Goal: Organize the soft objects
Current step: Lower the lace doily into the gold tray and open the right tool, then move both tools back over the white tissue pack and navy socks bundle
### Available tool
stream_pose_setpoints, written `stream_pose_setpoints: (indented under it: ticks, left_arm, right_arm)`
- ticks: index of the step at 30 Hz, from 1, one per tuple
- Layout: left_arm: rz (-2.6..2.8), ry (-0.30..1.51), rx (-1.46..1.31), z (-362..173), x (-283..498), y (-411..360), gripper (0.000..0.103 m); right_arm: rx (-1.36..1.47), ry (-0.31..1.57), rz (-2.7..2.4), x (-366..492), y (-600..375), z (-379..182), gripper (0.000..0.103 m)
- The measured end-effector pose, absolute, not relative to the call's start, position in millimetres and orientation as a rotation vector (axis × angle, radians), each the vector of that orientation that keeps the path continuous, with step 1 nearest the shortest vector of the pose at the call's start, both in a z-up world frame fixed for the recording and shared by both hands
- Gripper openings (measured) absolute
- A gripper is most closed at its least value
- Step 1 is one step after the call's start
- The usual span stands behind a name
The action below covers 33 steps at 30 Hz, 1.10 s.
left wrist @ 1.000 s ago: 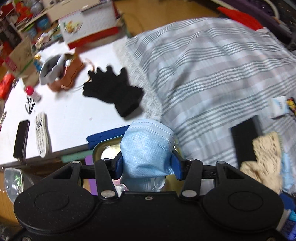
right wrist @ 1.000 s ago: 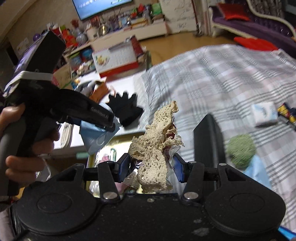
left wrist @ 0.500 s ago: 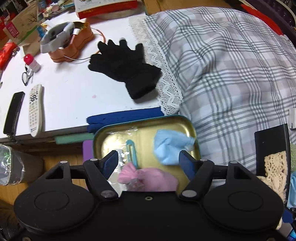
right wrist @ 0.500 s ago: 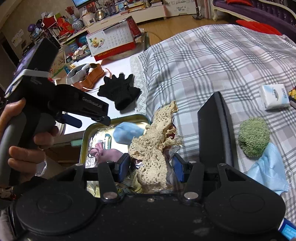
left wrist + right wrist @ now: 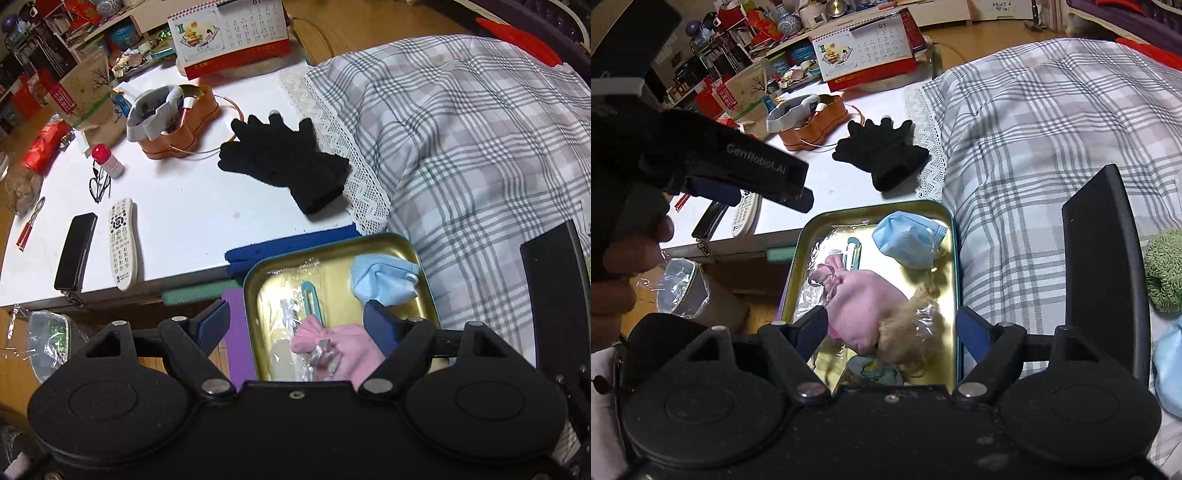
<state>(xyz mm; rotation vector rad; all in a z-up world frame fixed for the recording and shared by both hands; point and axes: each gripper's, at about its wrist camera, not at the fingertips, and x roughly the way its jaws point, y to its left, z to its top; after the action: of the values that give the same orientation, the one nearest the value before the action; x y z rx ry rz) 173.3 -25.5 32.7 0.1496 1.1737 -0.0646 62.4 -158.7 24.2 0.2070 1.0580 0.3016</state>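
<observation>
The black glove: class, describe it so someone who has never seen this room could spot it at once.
Start at the white table beside the checked blanket. Near the blanket's lace edge, beyond the gold tin, lies the black glove. It is flat, fuzzy and five-fingered, the only black soft thing on that table.

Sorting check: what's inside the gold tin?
Inside the tin: blue face mask, pink cloth, beige lace piece, crinkled plastic wrap. The gripper hides its near end.

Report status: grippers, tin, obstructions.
Left gripper, right gripper open, jaws just opened, empty. Blue face mask, cream lace piece in gold tin. Nothing blocking.
</observation>
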Motion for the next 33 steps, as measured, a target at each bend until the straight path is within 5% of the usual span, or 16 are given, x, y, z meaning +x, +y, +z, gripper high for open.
stream_pose_setpoints:
  ticks: [33]
  left_arm:
    - [-0.364, 1.074, 0.311, 69.5, 148.9, -179.1, 0.078]
  right_arm:
    - [0.481, 0.789, -0.477, -3.8, -418.4, 89.3, 0.077]
